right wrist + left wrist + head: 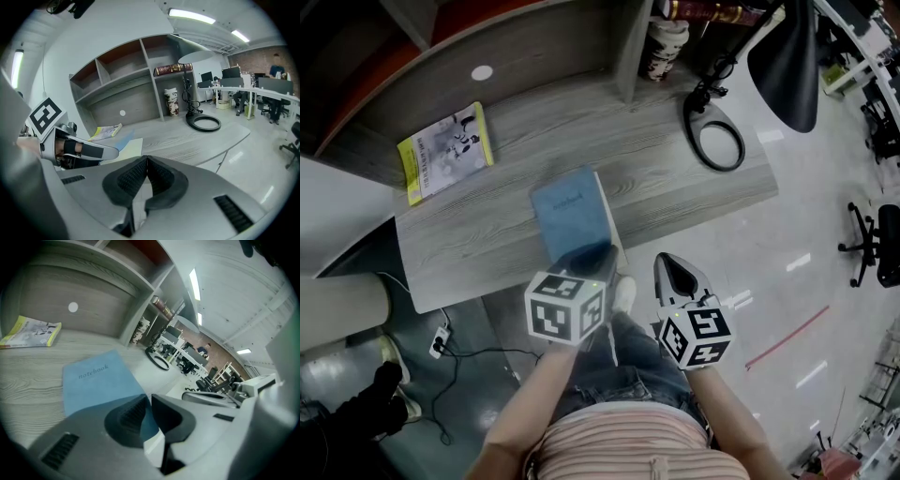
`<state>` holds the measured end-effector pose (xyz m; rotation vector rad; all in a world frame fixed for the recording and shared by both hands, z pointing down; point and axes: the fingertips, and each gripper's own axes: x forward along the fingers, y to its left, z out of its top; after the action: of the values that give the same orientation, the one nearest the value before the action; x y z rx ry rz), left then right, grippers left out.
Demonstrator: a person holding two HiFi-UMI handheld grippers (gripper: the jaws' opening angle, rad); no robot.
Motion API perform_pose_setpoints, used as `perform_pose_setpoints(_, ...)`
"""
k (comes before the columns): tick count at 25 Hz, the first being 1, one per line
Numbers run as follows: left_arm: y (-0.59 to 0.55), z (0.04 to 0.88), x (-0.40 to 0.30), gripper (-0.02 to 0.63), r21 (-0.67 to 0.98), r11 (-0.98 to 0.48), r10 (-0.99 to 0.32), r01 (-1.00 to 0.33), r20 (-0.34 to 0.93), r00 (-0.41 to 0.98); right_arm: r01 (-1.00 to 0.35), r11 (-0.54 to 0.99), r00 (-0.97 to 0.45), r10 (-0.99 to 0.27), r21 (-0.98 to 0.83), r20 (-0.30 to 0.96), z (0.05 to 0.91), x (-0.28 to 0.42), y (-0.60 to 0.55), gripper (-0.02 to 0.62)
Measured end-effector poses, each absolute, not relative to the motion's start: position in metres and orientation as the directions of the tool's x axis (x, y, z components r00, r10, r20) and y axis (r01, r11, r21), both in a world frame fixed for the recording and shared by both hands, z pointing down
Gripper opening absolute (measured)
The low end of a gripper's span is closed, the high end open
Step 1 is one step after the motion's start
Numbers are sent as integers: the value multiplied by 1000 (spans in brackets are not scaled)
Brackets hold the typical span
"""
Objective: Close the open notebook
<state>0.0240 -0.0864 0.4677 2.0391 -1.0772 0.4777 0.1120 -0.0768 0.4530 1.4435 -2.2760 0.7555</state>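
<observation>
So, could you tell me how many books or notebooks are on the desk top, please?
2. The blue notebook lies near the front edge of the desk; the yellow booklet lies at its back left. Others may be hidden.

**An open-plan office**

Far beyond the fingers of the right gripper point(146, 160), rows of white desks with dark monitors point(255, 90) and black wheeled office chairs point(293, 135) are seen under long ceiling strip lights point(192, 15). Nearer lies a grey wood-grain desk point(187, 138) with open shelving point(126, 77).

L tool point(147, 404) clamped, R tool point(146, 159) closed
</observation>
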Motion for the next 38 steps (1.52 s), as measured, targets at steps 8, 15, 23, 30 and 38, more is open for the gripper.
perform_pose_setpoints(8,-88,477,30,44,450,-352,-513,-821,641,571,-907,336,-422,-722,-255,549,456,117,-80,9)
perform_pose_setpoints(15,-90,486,35,54,459,-346,-494,-819,653,574,-909,329,-418,-716,-257,559,459,119,-83,9)
perform_pose_setpoints(23,-91,495,39,66,475,-336,-468,-813,665,582,-909,324,-418,-709,-263,569,463,120,-85,9)
perform_pose_setpoints(30,-92,502,43,75,485,-340,-444,-806,673,592,-910,317,-415,-704,-269,577,467,122,-87,8)
perform_pose_setpoints(38,-90,512,46,86,494,-336,-414,-802,688,597,-912,309,-411,-699,-270,585,470,124,-90,9)
